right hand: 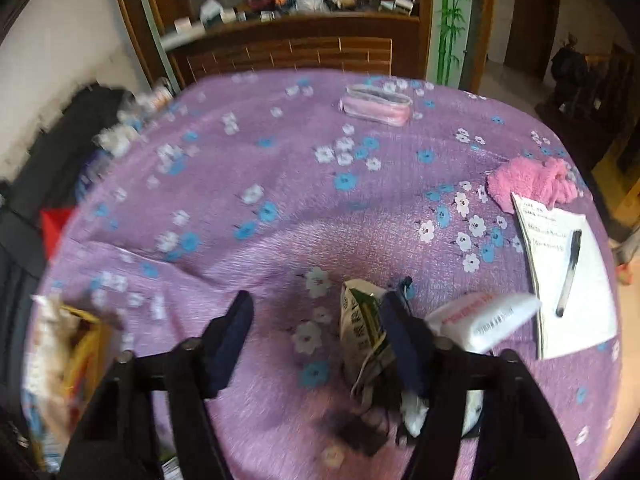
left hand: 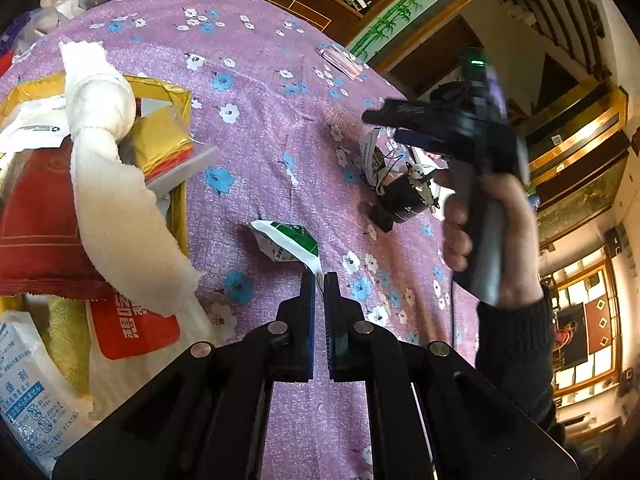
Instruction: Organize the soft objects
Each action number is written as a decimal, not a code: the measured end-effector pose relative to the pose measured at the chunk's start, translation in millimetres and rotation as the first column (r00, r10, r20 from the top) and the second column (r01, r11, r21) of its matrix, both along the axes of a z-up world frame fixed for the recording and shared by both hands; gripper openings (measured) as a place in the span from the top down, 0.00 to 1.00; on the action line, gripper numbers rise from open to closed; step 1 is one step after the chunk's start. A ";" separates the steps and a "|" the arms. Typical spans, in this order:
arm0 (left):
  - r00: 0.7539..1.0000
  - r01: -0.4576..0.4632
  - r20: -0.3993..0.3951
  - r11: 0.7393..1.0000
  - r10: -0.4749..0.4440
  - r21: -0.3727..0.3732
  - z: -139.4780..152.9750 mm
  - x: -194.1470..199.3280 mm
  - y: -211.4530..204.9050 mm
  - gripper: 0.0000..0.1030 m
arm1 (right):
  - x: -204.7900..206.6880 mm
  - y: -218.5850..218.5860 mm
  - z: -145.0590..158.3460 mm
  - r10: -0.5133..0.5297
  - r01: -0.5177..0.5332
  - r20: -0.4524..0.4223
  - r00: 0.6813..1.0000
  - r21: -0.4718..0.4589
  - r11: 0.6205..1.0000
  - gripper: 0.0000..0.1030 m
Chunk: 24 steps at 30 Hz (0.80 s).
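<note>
Purple cloth with blue and white flowers [left hand: 260, 128] covers the round table. The left gripper [left hand: 319, 280] has its two black fingers pressed together on the thin edge of a white and green plastic packet [left hand: 288, 242]. The packet lies on the cloth just past the fingertips, near the middle of the table.

On the left side sits a yellow cardboard box [left hand: 180, 100] stuffed with soft things. A knotted white towel [left hand: 104, 152] hangs out of it. A red pouch [left hand: 36, 224] and a white bag with blue writing [left hand: 28, 392] are packed in beside the towel.

The right gripper [right hand: 316, 312] is held by a hand [left hand: 500, 232] in a dark knitted sleeve [left hand: 516, 352]. Its fingers stand apart, and nothing is squeezed between them. No earlier picture shows them moving. A crumpled white and green paper pack [right hand: 360, 332] lies on the cloth just inside the right finger. I cannot tell if it touches that finger. A black lump with thin wires [right hand: 356, 428] lies below it.

Farther off on the cloth are a white soft packet with red print [right hand: 488, 316], a fluffy pink cloth [right hand: 532, 180], a white notebook [right hand: 580, 300] with a black pen [right hand: 570, 272] on top, and a pink zip pouch [right hand: 376, 108].
</note>
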<state>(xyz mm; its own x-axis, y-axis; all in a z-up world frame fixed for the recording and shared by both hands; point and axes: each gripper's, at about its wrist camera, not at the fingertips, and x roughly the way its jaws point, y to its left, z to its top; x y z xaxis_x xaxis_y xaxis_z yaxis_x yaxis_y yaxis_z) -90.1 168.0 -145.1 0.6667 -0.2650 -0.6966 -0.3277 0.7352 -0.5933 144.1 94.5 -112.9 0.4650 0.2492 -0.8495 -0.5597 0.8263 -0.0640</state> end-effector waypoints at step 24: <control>0.986 0.166 0.011 0.982 -0.166 -0.090 -6.1 -44.3 -78.9 0.97 | -158.7 -92.5 40.9 0.114 -0.126 0.072 0.991 0.206 0.970 0.99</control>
